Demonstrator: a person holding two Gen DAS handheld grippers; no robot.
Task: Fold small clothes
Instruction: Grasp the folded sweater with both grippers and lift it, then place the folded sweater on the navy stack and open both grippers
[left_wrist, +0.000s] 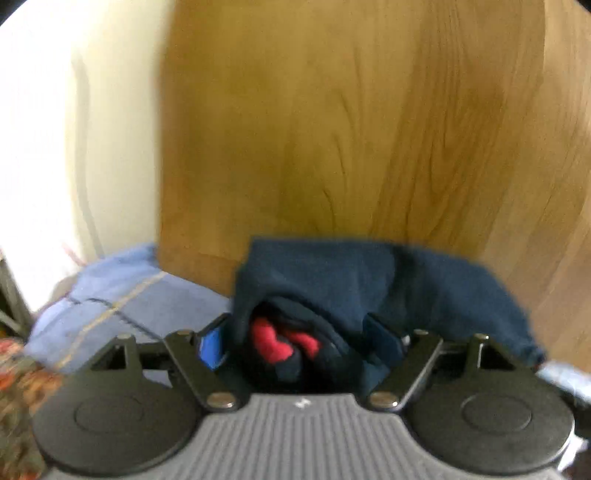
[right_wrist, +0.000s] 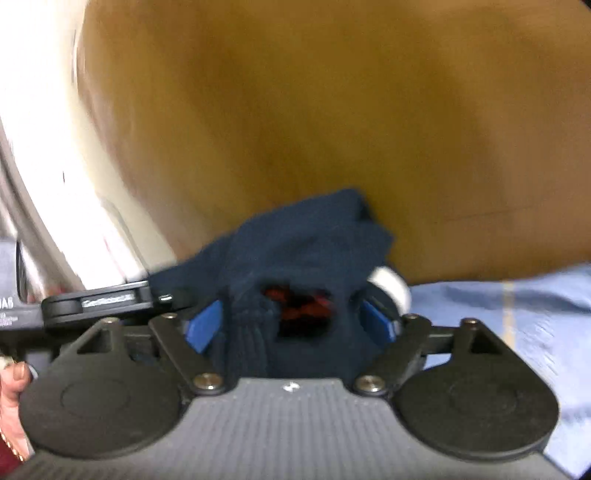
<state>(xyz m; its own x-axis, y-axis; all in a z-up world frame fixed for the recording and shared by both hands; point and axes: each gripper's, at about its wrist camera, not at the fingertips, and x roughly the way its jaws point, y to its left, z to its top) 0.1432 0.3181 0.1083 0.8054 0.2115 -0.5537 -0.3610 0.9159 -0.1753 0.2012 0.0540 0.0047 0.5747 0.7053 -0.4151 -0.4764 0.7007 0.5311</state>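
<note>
Wooden table (left_wrist: 351, 129) bare ahead; both tools, left (left_wrist: 301, 343), right (right_wrist: 291, 317), clenched on navy garment (left_wrist: 369, 280).

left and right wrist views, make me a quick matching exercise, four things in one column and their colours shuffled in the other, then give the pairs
Things:
1. garment gripped between the fingers
2. cloth lying flat beside it
3. patch inside the garment's folds
4. surface behind everything

Colours:
A. red
B. brown wood grain
C. navy blue
D. light blue with a yellowish stripe

Pairs: 1-C, 2-D, 3-A, 4-B

The left gripper and the right gripper are each closed on the navy garment. Both views are blurred.
</note>
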